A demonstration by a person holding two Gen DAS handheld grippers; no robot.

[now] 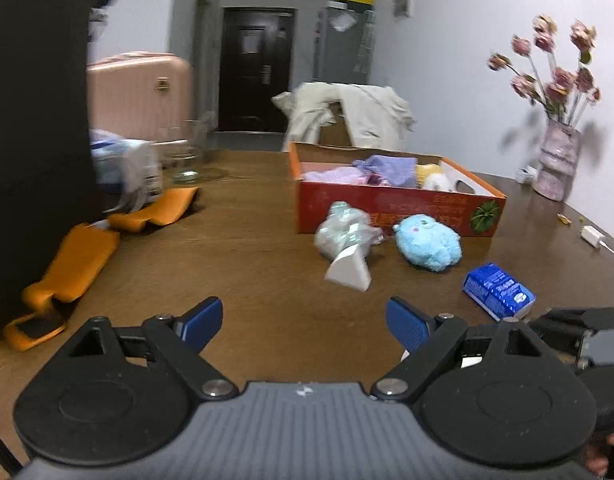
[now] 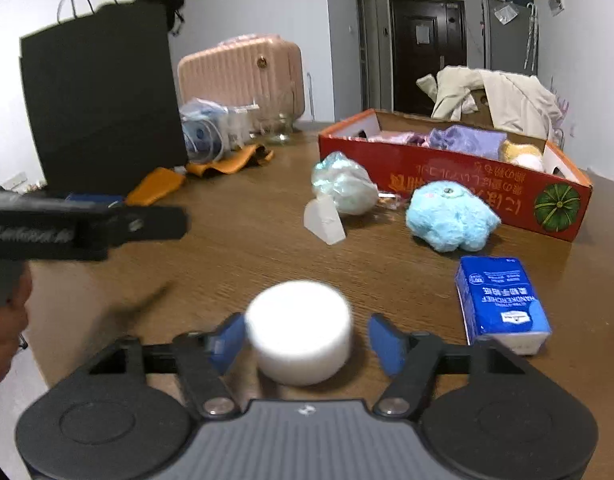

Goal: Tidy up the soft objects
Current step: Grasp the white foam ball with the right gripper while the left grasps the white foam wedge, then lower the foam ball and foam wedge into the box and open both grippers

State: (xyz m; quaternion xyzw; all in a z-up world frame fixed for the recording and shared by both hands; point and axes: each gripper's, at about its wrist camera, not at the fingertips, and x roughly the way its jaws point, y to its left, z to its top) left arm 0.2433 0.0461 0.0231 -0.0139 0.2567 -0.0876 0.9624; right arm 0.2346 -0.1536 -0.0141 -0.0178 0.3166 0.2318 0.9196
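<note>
My left gripper (image 1: 303, 324) hangs open over bare brown table, with nothing between its blue pads. My right gripper (image 2: 307, 340) is open around a white round foam puck (image 2: 301, 328). The left pad is at the puck's edge and a gap shows at the right pad. Ahead lie a blue plush toy (image 1: 427, 244) (image 2: 451, 216), a plastic-wrapped bundle (image 1: 345, 228) (image 2: 343, 184), a white wedge (image 1: 349, 270) (image 2: 325, 222) and a blue tissue pack (image 1: 497, 290) (image 2: 501, 300). Behind them a red cardboard box (image 1: 387, 204) (image 2: 467, 184) holds purple, pink and yellow soft things.
A tall black paper bag (image 1: 35, 120) stands at the left with orange cloth (image 1: 79, 256) at its foot. A pink suitcase (image 2: 243, 72), a glass jar (image 1: 185, 152) and a bagged item sit at the back. A flower vase (image 1: 557, 164) and white charger (image 1: 591, 236) are at the right.
</note>
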